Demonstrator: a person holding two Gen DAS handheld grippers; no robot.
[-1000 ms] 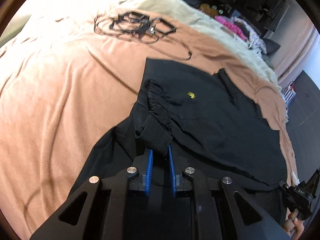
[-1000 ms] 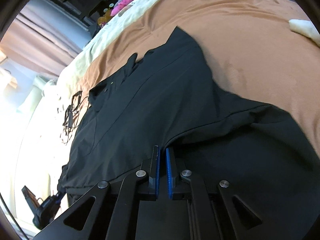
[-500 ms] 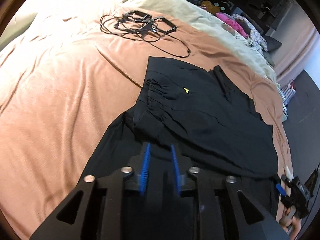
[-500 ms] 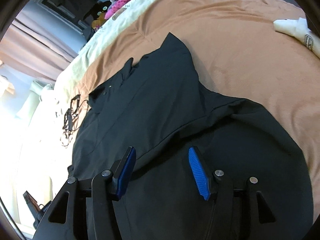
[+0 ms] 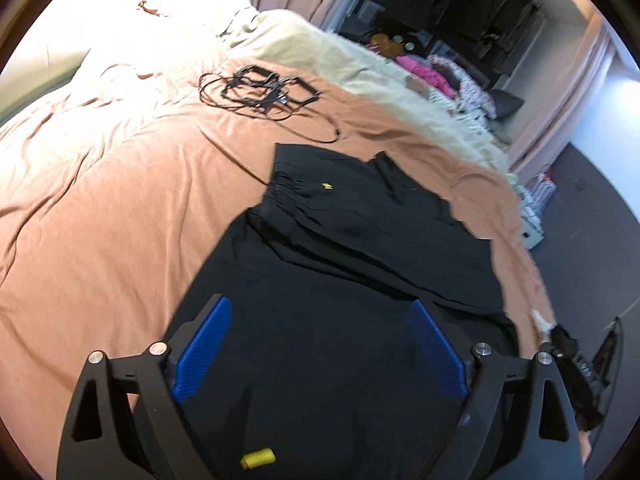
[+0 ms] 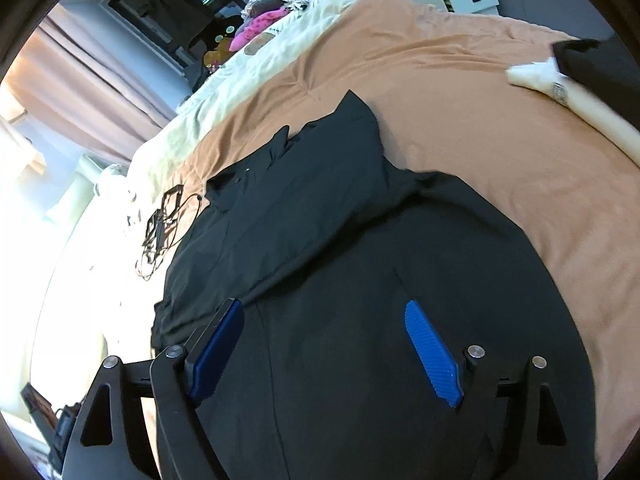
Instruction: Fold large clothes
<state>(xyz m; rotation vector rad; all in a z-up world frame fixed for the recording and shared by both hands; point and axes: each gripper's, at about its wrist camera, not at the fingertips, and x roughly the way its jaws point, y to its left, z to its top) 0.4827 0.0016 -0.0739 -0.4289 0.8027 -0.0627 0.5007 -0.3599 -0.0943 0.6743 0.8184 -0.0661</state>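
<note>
Left wrist: black garment lies beneath the wide-open left claw.

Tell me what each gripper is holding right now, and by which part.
Nothing. The left gripper and right gripper have just opened wide above the black garment on the bed; neither has any fabric pinched.

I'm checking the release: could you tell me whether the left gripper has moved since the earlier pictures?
Yes. The left gripper has pulled back and up from the black garment: the cables now sit farther off. Its jaws have just been opening, with nothing gripped between them.
</note>
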